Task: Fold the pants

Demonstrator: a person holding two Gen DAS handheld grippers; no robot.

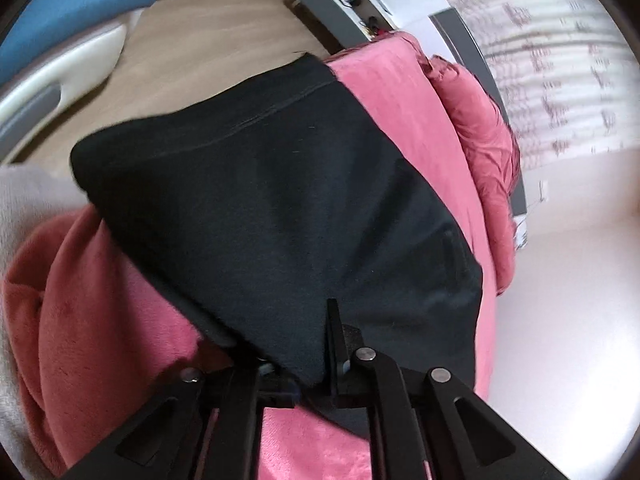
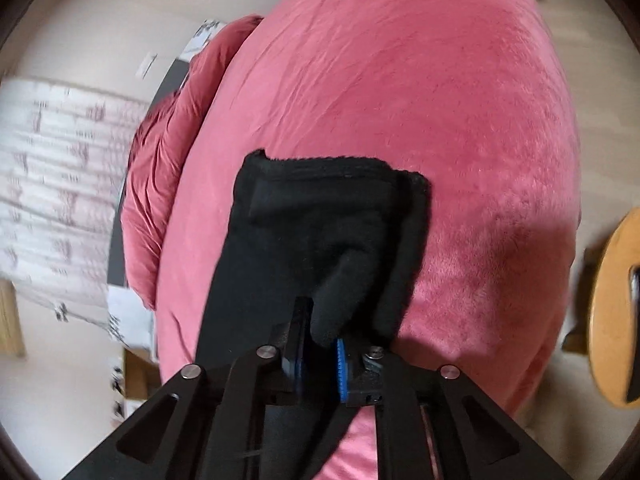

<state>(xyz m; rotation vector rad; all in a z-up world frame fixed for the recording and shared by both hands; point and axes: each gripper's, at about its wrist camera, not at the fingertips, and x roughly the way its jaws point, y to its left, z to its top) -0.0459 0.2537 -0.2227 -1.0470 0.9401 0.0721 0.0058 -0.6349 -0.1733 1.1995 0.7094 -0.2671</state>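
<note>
The black pants hang spread above a pink plush bed cover. In the left wrist view my left gripper is shut on a bunched edge of the pants, and the fabric fans out ahead of it. In the right wrist view my right gripper is shut on another part of the pants, near a hemmed end that droops forward over the pink cover. One blue pad shows beside the pinched fabric.
A pink pillow lies at the bed's head by a dark headboard. Wood floor and a blue-white object lie beyond the bed. A round wooden stool stands at the right.
</note>
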